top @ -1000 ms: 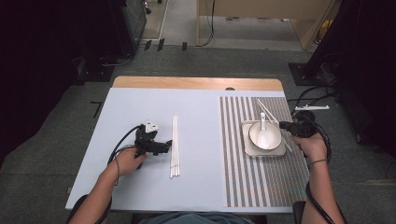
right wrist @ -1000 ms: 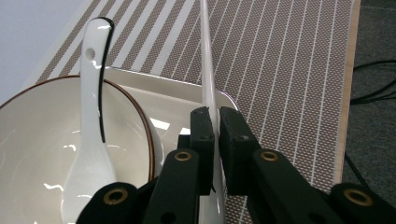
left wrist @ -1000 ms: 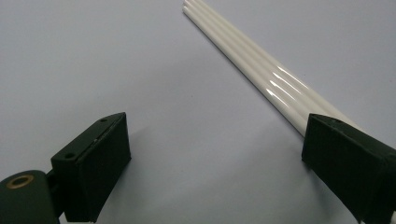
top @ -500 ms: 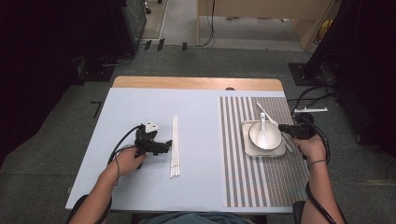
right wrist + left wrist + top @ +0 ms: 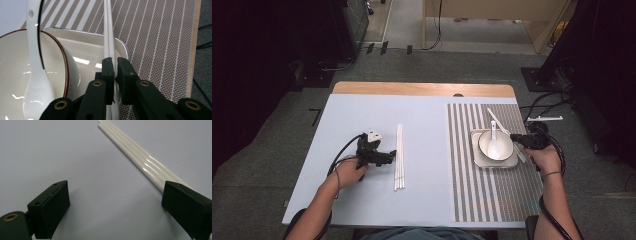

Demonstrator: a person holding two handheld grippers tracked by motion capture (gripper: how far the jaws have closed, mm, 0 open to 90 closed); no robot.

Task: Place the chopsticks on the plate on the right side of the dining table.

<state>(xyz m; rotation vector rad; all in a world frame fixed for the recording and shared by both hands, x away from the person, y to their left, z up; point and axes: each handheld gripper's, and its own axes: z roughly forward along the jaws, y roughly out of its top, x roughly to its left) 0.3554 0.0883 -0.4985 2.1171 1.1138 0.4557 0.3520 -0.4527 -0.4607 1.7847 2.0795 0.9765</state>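
Note:
My right gripper [image 5: 518,141] [image 5: 115,60] is shut on a pair of white chopsticks [image 5: 498,121] [image 5: 109,30], which slant over the right rim of a square white plate [image 5: 512,162] [image 5: 95,52]. On the plate stands a brown-rimmed cream bowl [image 5: 503,150] [image 5: 15,72], and a white spoon [image 5: 493,140] [image 5: 35,75] rests in it. My left gripper [image 5: 391,157] [image 5: 115,195] is open, low over the table, just left of a second set of white chopsticks [image 5: 398,155] [image 5: 140,157]. They run up to its right jaw and lie flat.
A striped brown-and-white placemat [image 5: 482,195] covers the right part of the pale blue table [image 5: 362,115] under the plate. A wooden strip [image 5: 422,89] edges the far side. Cables [image 5: 542,100] and dark equipment lie on the floor beyond.
My right gripper has shifted slightly toward the person with the chopsticks in it. The left gripper has stayed where it was.

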